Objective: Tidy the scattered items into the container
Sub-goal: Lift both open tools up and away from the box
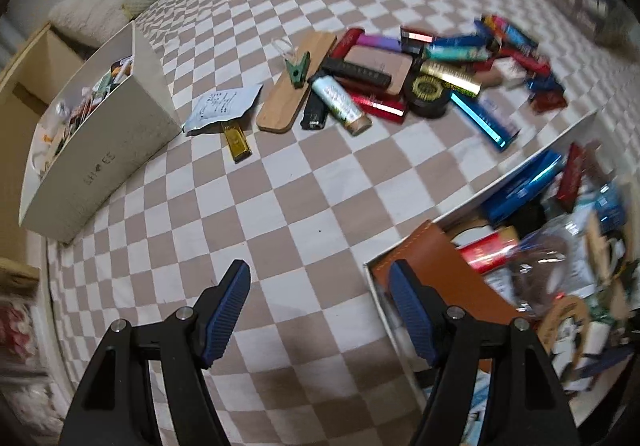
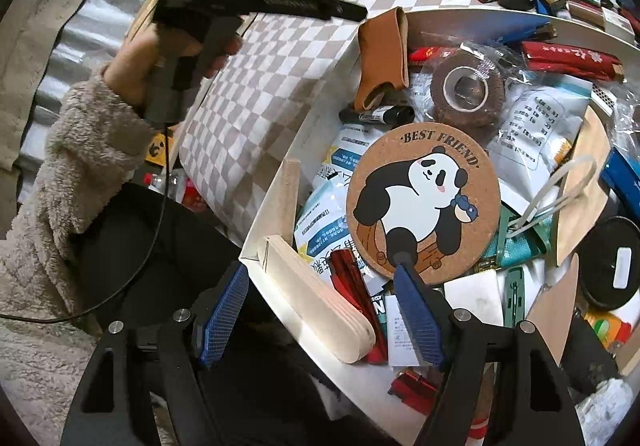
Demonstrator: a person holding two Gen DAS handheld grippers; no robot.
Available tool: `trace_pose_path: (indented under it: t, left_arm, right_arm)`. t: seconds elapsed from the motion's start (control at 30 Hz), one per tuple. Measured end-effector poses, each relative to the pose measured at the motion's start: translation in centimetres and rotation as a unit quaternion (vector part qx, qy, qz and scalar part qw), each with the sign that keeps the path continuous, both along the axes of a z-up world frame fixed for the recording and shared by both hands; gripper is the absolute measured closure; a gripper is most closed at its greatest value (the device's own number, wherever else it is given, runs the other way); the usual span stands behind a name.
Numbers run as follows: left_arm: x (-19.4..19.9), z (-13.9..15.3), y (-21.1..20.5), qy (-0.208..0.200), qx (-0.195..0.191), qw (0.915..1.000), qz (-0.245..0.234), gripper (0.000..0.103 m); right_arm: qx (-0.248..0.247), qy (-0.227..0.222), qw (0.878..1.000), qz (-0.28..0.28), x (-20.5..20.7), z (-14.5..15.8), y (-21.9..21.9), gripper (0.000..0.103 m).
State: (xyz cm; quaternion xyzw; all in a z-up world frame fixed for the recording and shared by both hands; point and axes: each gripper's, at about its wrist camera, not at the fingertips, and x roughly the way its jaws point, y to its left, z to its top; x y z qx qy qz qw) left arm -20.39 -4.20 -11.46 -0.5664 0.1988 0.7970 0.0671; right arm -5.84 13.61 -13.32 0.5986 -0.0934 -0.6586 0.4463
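A brown-and-white checkered cloth (image 1: 280, 182) covers the worktop. At its right edge sits a wide white container (image 2: 304, 150), crammed with packets, a roll of brown tape (image 2: 466, 88), a tan leather pouch (image 2: 382, 54) and a round cork coaster printed with a panda (image 2: 424, 202) lying on top. A second, upright white box (image 1: 104, 150) stands well apart at the far left, also holding small things. Between the two, farther back on the cloth, lies a scattered heap of lighters and slim cases (image 1: 432, 74), beside a rounded wooden board (image 1: 296, 82) carrying a green clothes peg (image 1: 298, 68), a white paper sachet (image 1: 224, 106) and a small gold lighter (image 1: 237, 142).

The left claw (image 1: 320, 310), seen from its own camera, hovers over bare cloth just beside the container's corner, jaws apart and empty. The right claw (image 2: 320, 310) hangs over the container's near rim, jaws apart with nothing between them. In the right wrist view, a hand in a fluffy beige sleeve (image 2: 80, 166) holds the left tool's handle.
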Motion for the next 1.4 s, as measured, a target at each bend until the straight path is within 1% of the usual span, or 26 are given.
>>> trace_pose_path:
  t: [0.1, 0.2, 0.33, 0.5, 0.57, 0.73, 0.83, 0.9, 1.0, 1.1, 1.17, 1.27, 1.3, 1.4]
  left_arm:
    - [-0.1, -1.0, 0.9, -0.008, -0.012, 0.9997, -0.020, 0.031]
    - [0.1, -1.5, 1.9, -0.006, -0.024, 0.9989, -0.040, 0.031]
    - [0.3, -1.0, 2.5, -0.002, -0.021, 0.9982, -0.055, 0.031]
    - [0.8, 0.3, 2.4, 0.011, -0.013, 0.9983, -0.057, 0.031]
    - [1.1, 0.9, 2.3, 0.014, -0.004, 0.9982, -0.058, 0.031]
    - [2.4, 2.0, 2.9, 0.004, 0.039, 0.9968, -0.070, 0.031]
    - [3.3, 1.8, 3.9, -0.011, 0.061, 0.9944, -0.086, 0.031]
    - [3.9, 1.4, 4.9, -0.024, 0.066, 0.9925, -0.100, 0.031]
    - [4.4, 0.5, 5.9, -0.045, 0.062, 0.9904, -0.115, 0.031]
    - [4.7, -0.7, 6.4, -0.050, 0.025, 0.9907, -0.124, 0.031]
    - [4.6, -1.4, 6.1, -0.053, 0.007, 0.9914, -0.120, 0.031]
    - [4.4, -1.7, 5.1, -0.055, 0.001, 0.9932, -0.103, 0.031]
    - [4.3, -1.5, 4.7, -0.055, 0.007, 0.9938, -0.096, 0.031]
    - [4.4, -0.8, 3.7, -0.053, 0.043, 0.9946, -0.078, 0.031]
  right_arm:
    - [-0.007, -0.003, 1.000, -0.008, 0.0, 0.0, 0.3, 0.028]
    - [-0.012, -0.006, 1.000, -0.015, 0.0, 0.0, 0.8, 0.028]
    - [-0.015, -0.009, 1.000, -0.019, -0.1, 0.1, 1.3, 0.028]
    - [-0.023, -0.001, 0.999, -0.028, 0.1, 0.5, 1.5, 0.028]
    - [-0.023, 0.004, 0.999, -0.032, 0.1, 0.6, 1.4, 0.028]
    - [-0.027, 0.001, 0.999, -0.040, 0.2, 0.6, 1.4, 0.028]
    - [-0.024, 0.002, 0.999, -0.044, 0.3, 0.5, 1.4, 0.028]
    - [-0.026, 0.001, 0.999, -0.048, 0.4, 0.5, 1.4, 0.028]
    - [-0.025, 0.005, 0.998, -0.054, 0.6, 0.6, 1.5, 0.028]
    - [-0.018, 0.008, 0.998, -0.062, 1.0, 0.7, 1.6, 0.028]
    - [-0.018, 0.006, 0.998, -0.066, 1.1, 0.6, 1.8, 0.028]
    - [-0.015, 0.007, 0.997, -0.073, 1.2, 0.6, 2.2, 0.028]
    - [-0.015, 0.008, 0.997, -0.075, 1.1, 0.7, 2.5, 0.028]
    - [-0.017, 0.011, 0.996, -0.081, 1.2, 1.0, 2.9, 0.028]
